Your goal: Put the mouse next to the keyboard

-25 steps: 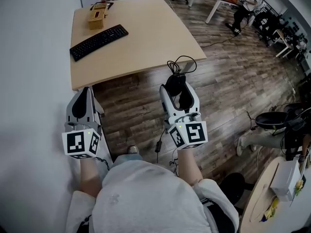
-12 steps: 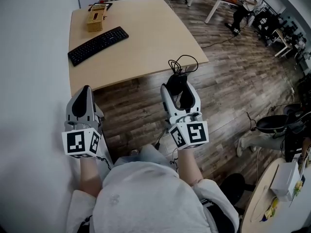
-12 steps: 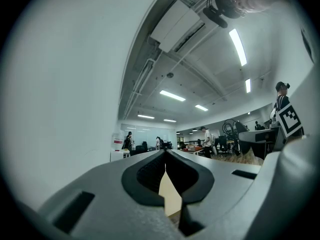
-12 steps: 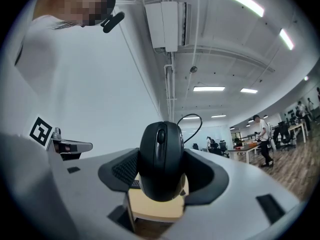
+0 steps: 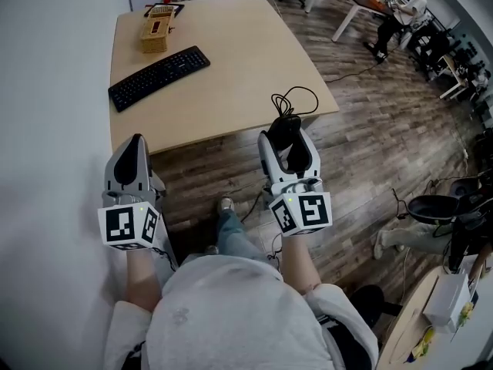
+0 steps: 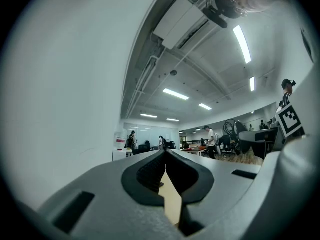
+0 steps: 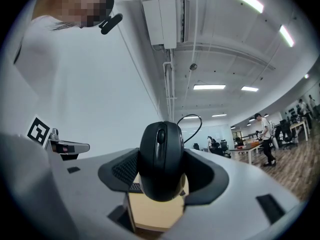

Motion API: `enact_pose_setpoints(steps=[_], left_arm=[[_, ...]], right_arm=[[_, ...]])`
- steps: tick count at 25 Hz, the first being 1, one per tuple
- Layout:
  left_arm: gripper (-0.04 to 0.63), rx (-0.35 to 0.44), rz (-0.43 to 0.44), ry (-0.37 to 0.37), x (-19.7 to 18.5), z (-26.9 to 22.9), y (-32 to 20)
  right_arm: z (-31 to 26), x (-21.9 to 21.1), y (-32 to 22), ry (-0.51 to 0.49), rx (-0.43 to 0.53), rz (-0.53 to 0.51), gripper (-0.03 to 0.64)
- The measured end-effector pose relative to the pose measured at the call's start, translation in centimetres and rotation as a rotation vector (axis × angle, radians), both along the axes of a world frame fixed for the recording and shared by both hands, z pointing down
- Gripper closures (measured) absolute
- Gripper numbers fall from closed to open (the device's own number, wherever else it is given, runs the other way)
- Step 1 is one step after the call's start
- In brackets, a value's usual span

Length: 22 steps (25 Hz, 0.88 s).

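A black keyboard (image 5: 158, 77) lies slantwise on the left part of the light wooden table (image 5: 239, 60). My right gripper (image 5: 286, 129) hangs over the floor just in front of the table's near right edge, shut on a black wired mouse (image 5: 283, 132). The mouse's cable (image 5: 293, 99) loops up over the table edge. In the right gripper view the mouse (image 7: 161, 159) sits upright between the jaws of the right gripper (image 7: 161, 170). My left gripper (image 5: 137, 140) is shut on nothing, near the wall at the table's front left. In its own view the left gripper (image 6: 165, 158) has its jaws together.
A small wooden box (image 5: 154, 33) stands at the table's far left, beyond the keyboard. A white wall (image 5: 46, 129) runs along the left. The person's shoe (image 5: 225, 205) is on the wood floor between the grippers. Desks, chairs and a seated person (image 5: 400, 14) are far right.
The person's foot has stepped forward between the grippers and the table has shifted slightly in view. Both grippers keep the same pose, the right still holding the mouse.
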<state>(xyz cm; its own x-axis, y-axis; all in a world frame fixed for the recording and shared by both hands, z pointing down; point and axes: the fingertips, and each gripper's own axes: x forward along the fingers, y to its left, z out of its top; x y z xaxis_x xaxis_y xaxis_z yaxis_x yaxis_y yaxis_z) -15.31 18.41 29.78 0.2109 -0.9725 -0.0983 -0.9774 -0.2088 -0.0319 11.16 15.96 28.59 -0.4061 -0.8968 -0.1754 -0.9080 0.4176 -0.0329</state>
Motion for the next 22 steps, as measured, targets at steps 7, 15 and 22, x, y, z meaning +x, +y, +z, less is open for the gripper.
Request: enact_pose_setpoints(steps=[7,15,22], left_arm=[[0.586,0.026,-0.022,0.002,-0.6,-0.6,-6.6],[0.586,0.051,-0.074,0.004,-0.7,-1.9,-13.0],[0.586,0.043,-0.130,0.011,-0.9,-1.3,-18.5]], right_arm=[[-0.6,-0.1,-7.1,-0.005,0.015,-0.011,0.365],[-1.5,-0.1,-14.9,-0.012,0.016,-0.054,0.365],[-0.7,-0.6,-22.0,-0.007,0.003,-0.112,0.365]])
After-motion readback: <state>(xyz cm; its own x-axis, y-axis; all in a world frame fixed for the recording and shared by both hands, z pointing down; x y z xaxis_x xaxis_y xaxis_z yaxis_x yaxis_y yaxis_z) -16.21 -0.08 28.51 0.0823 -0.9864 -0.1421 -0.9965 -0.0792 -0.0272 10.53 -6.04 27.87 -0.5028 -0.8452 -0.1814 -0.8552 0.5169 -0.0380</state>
